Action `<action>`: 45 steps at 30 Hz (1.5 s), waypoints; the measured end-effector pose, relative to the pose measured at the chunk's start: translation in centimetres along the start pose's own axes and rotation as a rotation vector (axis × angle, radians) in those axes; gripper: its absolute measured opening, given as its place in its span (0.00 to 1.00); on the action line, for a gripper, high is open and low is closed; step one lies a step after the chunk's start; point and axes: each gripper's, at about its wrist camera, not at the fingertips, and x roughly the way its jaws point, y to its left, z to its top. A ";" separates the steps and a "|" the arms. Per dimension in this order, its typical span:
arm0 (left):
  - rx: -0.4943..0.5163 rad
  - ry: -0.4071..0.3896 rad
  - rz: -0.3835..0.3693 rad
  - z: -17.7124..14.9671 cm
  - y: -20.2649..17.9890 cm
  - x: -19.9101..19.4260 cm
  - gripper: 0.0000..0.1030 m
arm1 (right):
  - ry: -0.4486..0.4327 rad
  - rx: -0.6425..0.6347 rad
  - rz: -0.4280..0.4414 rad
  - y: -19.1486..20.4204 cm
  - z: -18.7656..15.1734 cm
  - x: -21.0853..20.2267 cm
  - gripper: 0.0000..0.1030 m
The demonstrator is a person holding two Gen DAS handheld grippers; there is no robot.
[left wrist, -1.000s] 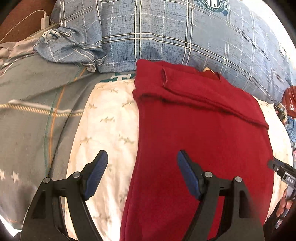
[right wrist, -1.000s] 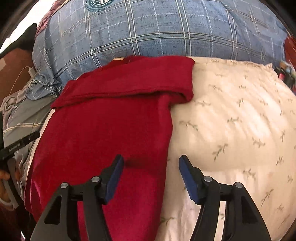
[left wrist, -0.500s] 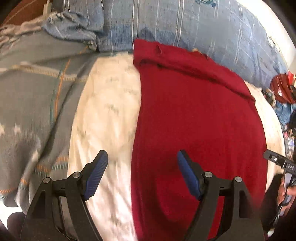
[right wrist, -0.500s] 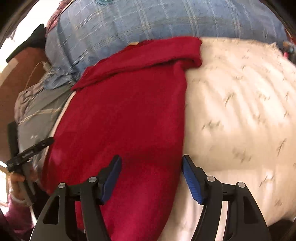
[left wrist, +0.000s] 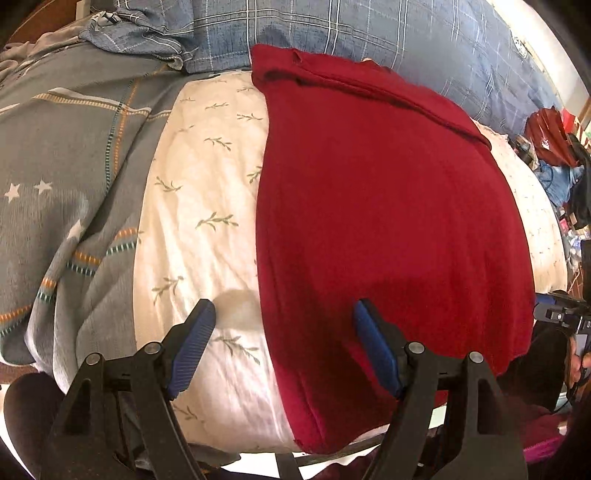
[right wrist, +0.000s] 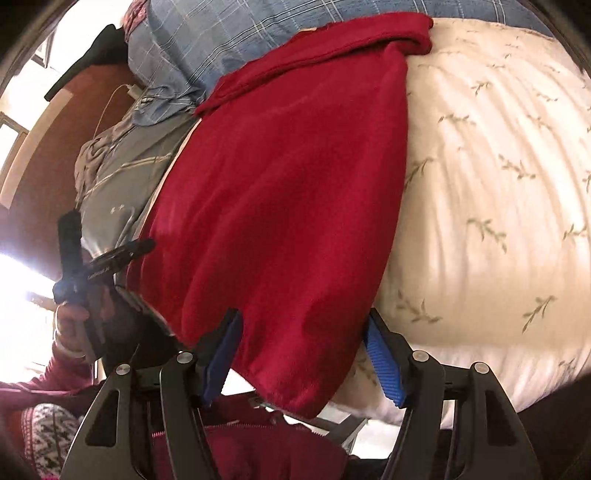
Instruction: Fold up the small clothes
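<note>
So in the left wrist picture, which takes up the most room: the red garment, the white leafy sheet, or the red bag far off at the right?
Largest to smallest, as they look:
1. Red garment
2. White leafy sheet, though the garment hides part of it
3. Red bag, tiny here, but it lies farthest from the camera, so its true size is unsure.

A bed fills both views, covered by a cream quilt printed with small green sprigs (left wrist: pixel 207 206). At the far end of that quilt lies a blue plaid cotton pillow (left wrist: pixel 369 33); along its left side spreads a grey blanket with orange stripes and white stars (left wrist: pixel 62 162). Beyond the blanket stands a reddish-brown wooden headboard (right wrist: pixel 55 155), with a white charger cable (right wrist: pixel 110 99) against it. Bright daylight pours through a window (right wrist: pixel 18 280) beside the headboard. Right of the quilt, red and blue clutter (left wrist: pixel 554 147) lies heaped.
</note>
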 end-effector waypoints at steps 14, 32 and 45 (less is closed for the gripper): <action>0.007 0.003 0.042 -0.4 -0.7 0.0 0.75 | 0.020 -0.045 0.004 1.4 0.3 0.8 0.65; 0.003 0.060 0.011 -1.4 -0.9 -0.6 0.75 | 0.069 -0.060 0.207 0.3 0.2 2.0 0.55; 0.049 0.075 -0.006 -0.9 -1.9 -0.4 0.54 | 0.085 -0.056 0.262 0.1 0.4 2.4 0.19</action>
